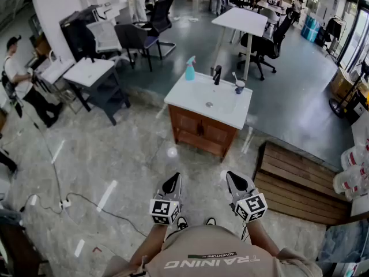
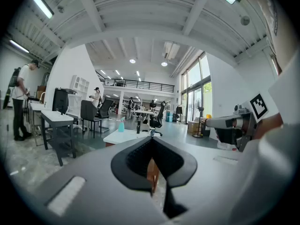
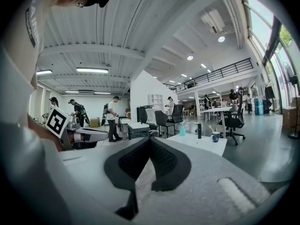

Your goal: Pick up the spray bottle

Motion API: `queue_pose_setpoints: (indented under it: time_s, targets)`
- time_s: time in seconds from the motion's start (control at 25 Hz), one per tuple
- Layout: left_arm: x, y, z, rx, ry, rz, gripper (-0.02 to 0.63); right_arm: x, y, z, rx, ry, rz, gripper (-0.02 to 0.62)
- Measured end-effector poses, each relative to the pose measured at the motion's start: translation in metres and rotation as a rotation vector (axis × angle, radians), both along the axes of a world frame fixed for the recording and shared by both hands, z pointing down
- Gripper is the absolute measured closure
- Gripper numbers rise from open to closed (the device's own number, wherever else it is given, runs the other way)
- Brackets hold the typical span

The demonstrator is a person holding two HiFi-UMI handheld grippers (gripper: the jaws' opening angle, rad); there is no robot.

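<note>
White countertop (image 1: 190, 98) under upright light-blue spray bottle (image 1: 189, 70) (trigger head on top)

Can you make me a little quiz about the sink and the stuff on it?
1. Pick one: the spray bottle on the sink top is A red, B blue, C yellow.
2. True or false: the left gripper is holding the spray bottle.
3. Fill in: in the head view, the cup stands to the ___ of the tap.
Key: 1 B. 2 false, its jaws are shut on nothing. 3 right.
</note>
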State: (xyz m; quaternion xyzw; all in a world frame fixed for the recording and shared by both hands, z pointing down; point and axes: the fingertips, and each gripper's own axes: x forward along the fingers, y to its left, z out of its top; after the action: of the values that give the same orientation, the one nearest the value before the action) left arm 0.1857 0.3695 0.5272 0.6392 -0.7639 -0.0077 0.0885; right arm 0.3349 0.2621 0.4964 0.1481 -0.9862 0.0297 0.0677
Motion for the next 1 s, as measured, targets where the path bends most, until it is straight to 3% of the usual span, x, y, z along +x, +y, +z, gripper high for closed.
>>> queue_pose_setpoints:
  time_s: [0.32,0.52,1.0]
  targets:
    - [-0.015,0.018,0.010,-0.007,0.011,-0.018,0.590,-0.017,0.011,0.004,-0.001,0.023,-0.026,0.592]
    - [-0.033,0.017,0.002,0.018,0.004,-0.014,0.591,-0.025,0.005,0.003,-0.005,0.015,0.008,0.592]
    - [-0.068,0.012,0.018,-0.006,0.018,0.070,0.589,-0.056,0.023,0.025,-0.043,0.064,0.054,0.592]
